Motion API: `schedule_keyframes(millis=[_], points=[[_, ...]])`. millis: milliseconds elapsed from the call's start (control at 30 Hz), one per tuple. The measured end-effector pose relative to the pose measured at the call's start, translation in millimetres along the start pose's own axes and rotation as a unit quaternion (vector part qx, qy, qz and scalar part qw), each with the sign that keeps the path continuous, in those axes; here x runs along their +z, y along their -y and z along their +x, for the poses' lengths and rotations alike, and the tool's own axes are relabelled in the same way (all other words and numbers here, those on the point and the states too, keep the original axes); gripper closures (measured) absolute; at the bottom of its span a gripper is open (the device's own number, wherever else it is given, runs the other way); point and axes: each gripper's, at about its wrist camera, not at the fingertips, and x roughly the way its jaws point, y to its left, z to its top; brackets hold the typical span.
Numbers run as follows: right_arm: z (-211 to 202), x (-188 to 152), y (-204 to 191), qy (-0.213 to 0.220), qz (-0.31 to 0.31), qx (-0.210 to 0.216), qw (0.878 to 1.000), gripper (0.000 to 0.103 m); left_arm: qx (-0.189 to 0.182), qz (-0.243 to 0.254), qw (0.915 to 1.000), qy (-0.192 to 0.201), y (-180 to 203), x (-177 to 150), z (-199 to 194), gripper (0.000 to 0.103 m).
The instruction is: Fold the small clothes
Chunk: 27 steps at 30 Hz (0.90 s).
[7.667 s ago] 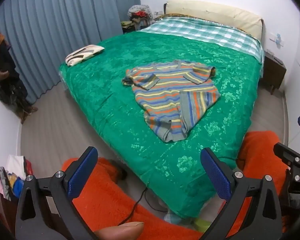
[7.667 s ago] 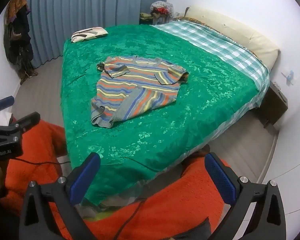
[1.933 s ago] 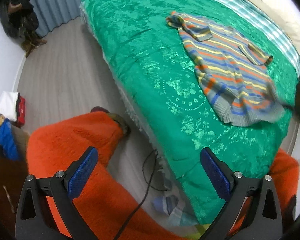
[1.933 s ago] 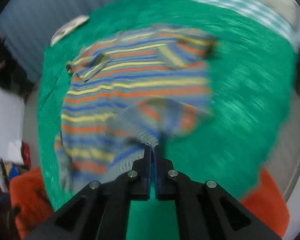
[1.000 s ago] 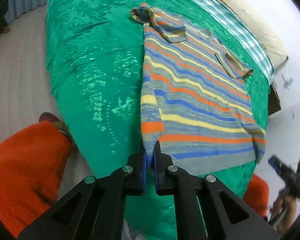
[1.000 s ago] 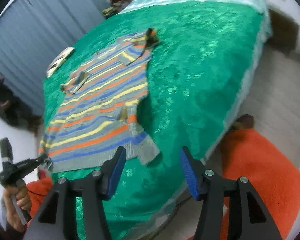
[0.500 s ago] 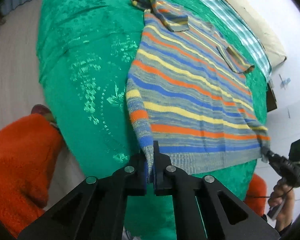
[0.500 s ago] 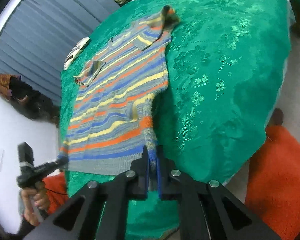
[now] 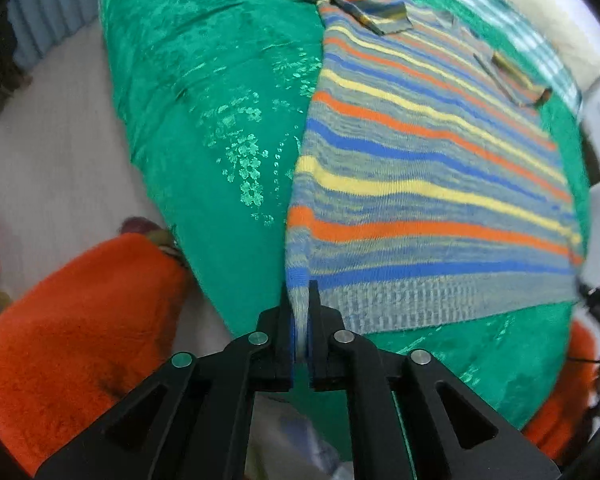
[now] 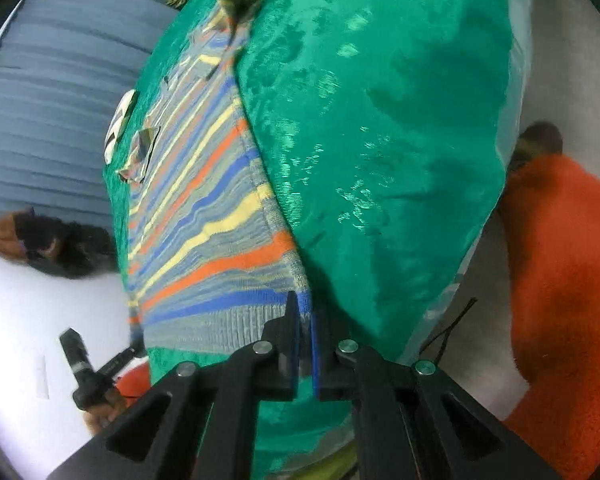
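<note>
left wrist view shows the left gripper (image 9: 299, 320) clenched on the near left hem corner of a striped knit sweater (image 9: 420, 168), the grey ribbed hem pinched between its fingers. right wrist view shows the right gripper (image 10: 305, 320) clenched on the opposite hem corner in the same way. ahead of both tongs the sweater lies spread on the green bedspread (image 9: 204, 92), hem nearest the tongs and collar end farthest away.

the likely trouble from here is uneven handling. only a small bite of ribbing sits between each pair of fingers, so a sharp tug could let a corner slip out and drop the hem in a heap. if one tong travels faster or higher than the other, the fold line will probably run skewed across the stripes. the bedspread looks glossy and slick, so the far end may slide along with the pull instead of staying put, and the sleeves could shift with it.

the sweater is a soft knit with grey ground and orange, yellow and blue bands running across its width. its body lies mostly flat between the tongs, slightly rippled near the right tong. both short sleeves are turned in over the chest at the far end, with a bunched lump of fabric beyond the left sleeve.
</note>
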Motion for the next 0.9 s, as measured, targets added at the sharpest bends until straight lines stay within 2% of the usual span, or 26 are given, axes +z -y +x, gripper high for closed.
schedule_keyframes(millis=[33, 67, 100, 133, 167, 200, 233, 300, 333, 400, 500, 567, 633, 667, 733, 767, 833, 867, 900], points=[[-1.8, -0.8, -3.6, -0.001, -0.011, -0.007, 1.000, 0.099, 0.014, 0.008, 0.9999, -0.003, 2.2, -0.7, -1.6, 0.087], [-4.3, -1.5, -8.4, -0.006, -0.024, -0.020, 0.999, 0.094, 0.039, 0.018, 0.9990, -0.009, 2.0, -2.7, -6.3, 0.061], [-9.3, -2.0, -13.0, -0.020, -0.040, -0.044, 0.998, 0.080, 0.064, 0.022, 0.9976, -0.013, -1.4, -4.6, -12.9, 0.038], [-16.5, -1.6, -17.2, -0.029, -0.062, -0.074, 0.995, 0.069, 0.094, 0.019, 0.9954, -0.001, -9.4, -7.5, -26.2, 0.034], [-25.5, 1.5, -23.4, -0.029, -0.086, -0.103, 0.990, 0.052, 0.110, 0.015, 0.9937, 0.019, -16.7, -9.3, -38.2, 0.034], [-39.3, 3.3, -30.3, -0.017, -0.123, -0.142, 0.982, 0.050, 0.125, 0.008, 0.9912, 0.042, -24.9, -9.0, -52.8, 0.033], [-57.8, 9.2, -44.1, 0.003, -0.181, -0.196, 0.964, 0.050, 0.135, -0.001, 0.9890, 0.062, -32.2, -6.2, -65.2, 0.033], [-77.4, 28.2, -70.9, 0.030, -0.260, -0.259, 0.930, 0.049, 0.136, -0.029, 0.9844, 0.108, -41.6, 7.7, -88.8, 0.030], [-82.4, 39.8, -83.5, 0.041, -0.287, -0.270, 0.918, 0.048, 0.123, -0.040, 0.9831, 0.130, -41.1, 15.9, -96.6, 0.029], [-80.4, 73.5, -121.6, 0.068, -0.349, -0.264, 0.896, 0.044, 0.076, -0.051, 0.9811, 0.171, -27.7, 35.2, -103.2, 0.019], [-38.6, 121.2, -175.9, 0.081, -0.428, -0.208, 0.876, 0.044, 0.039, -0.036, 0.9809, 0.187, 5.9, 51.1, -86.6, 0.018], [4.5, 151.8, -200.7, 0.071, -0.449, -0.179, 0.873, 0.044, 0.016, -0.029, 0.9850, 0.169, 26.5, 54.6, -64.8, 0.018], [53.7, 176.2, -218.0, 0.054, -0.456, -0.172, 0.871, 0.044, 0.004, -0.028, 0.9884, 0.149, 39.3, 48.8, -43.1, 0.019], [82.1, 189.4, -225.1, 0.043, -0.455, -0.174, 0.873, 0.044, 0.006, -0.027, 0.9891, 0.145, 42.7, 41.7, -39.2, 0.019], [125.8, 203.3, -229.2, 0.038, -0.459, -0.197, 0.865, 0.044, 0.012, -0.020, 0.9909, 0.132, 47.8, 27.6, -27.0, 0.019], [147.2, 209.4, -226.1, 0.029, -0.452, -0.207, 0.867, 0.045, 0.015, -0.015, 0.9918, 0.126, 45.8, 22.4, -22.0, 0.019], [167.5, 222.6, -206.7, 0.002, -0.420, -0.222, 0.880, 0.061, 0.033, -0.006, 0.9937, 0.107, 41.4, 16.5, -14.3, 0.019], [160.8, 229.3, -203.5, 0.020, -0.408, -0.220, 0.886, 0.099, 0.038, -0.010, 0.9937, 0.105, 41.0, 13.7, -14.0, 0.019], [142.9, 238.8, -198.6, 0.044, -0.385, -0.215, 0.897, 0.099, 0.037, -0.018, 0.9935, 0.106, 36.6, 14.8, -15.1, 0.019]])
